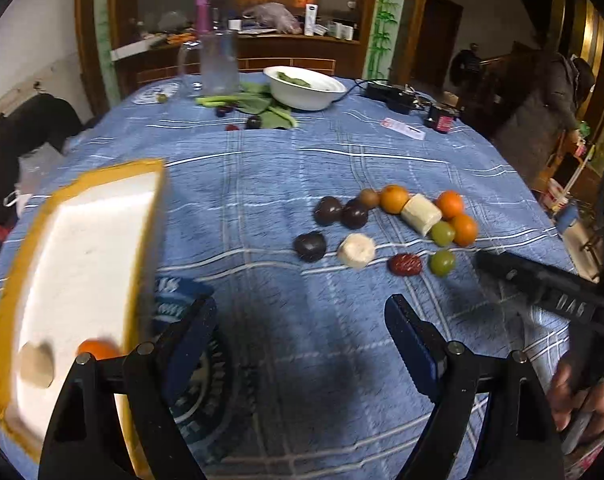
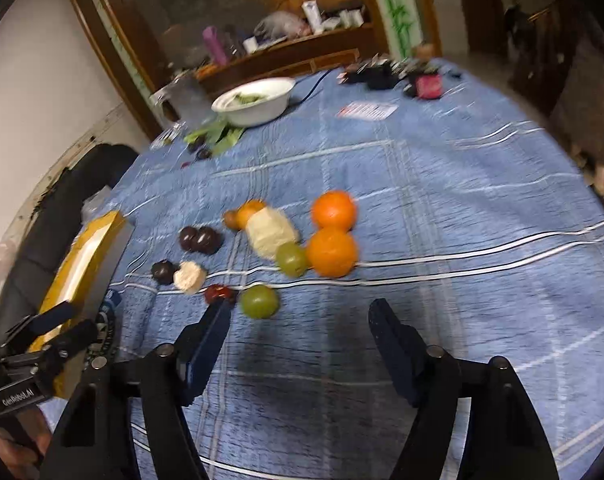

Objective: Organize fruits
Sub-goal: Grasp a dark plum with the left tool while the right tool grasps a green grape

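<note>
The left gripper [image 1: 302,332] hangs wide, holding nothing, the tray [image 1: 82,264] just left. The right gripper [image 2: 298,332] gapes empty; its left fingertip seems to meet the red date [image 2: 218,293], though blur hides contact.

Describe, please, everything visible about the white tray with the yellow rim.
The white rectangular tray with the yellow rim looks like foam, shallow, with a raised yellow border. It appears blurred and tilted at the left of the blue checked tablecloth, beside the left gripper; whether a finger touches it cannot be told. Inside, near its lower end, lie a pale round fruit piece and a small orange fruit.
</note>
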A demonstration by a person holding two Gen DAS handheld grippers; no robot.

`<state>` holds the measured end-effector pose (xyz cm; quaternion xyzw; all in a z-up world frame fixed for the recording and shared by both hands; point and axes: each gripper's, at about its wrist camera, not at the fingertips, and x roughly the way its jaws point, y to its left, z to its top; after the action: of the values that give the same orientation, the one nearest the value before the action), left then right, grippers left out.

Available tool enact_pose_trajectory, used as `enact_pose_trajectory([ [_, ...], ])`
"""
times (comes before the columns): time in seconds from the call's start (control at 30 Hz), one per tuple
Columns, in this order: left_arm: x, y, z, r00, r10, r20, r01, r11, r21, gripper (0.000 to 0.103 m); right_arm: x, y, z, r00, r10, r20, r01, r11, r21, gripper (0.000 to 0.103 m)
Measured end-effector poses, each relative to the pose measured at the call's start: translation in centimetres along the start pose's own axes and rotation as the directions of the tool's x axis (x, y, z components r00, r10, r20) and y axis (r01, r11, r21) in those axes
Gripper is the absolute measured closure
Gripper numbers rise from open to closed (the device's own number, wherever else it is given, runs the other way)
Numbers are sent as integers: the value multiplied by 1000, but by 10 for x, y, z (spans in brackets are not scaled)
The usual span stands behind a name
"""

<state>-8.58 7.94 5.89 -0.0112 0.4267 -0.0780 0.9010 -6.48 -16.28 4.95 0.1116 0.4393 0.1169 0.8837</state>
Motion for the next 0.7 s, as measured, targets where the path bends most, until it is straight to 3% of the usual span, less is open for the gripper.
enact_pose_trajectory([
  [0.3, 43, 5, 25, 1000, 2, -27, -2, 1000, 1, 24, 39, 34, 1, 995, -78, -64, 67, 986, -154, 32],
  [0.37, 60, 8, 29, 998, -6, -62, 6, 1000, -9, 34, 45, 37, 1, 993, -86, -77, 71, 981, -178, 40],
  [0.4, 66, 9, 29, 997, -17, -77, 16, 1000, -15, 45, 46, 38, 0, 993, -92, -79, 76, 979, -187, 41],
  [0.47, 78, 14, 29, 993, -37, -111, 33, 999, -35, 57, 46, 40, -1, 992, -106, -75, 87, 972, -216, 54],
  [0.7, 85, 11, 31, 994, -36, -100, 35, 999, -20, 55, 49, 41, 1, 992, -101, -80, 80, 969, -234, 57],
])
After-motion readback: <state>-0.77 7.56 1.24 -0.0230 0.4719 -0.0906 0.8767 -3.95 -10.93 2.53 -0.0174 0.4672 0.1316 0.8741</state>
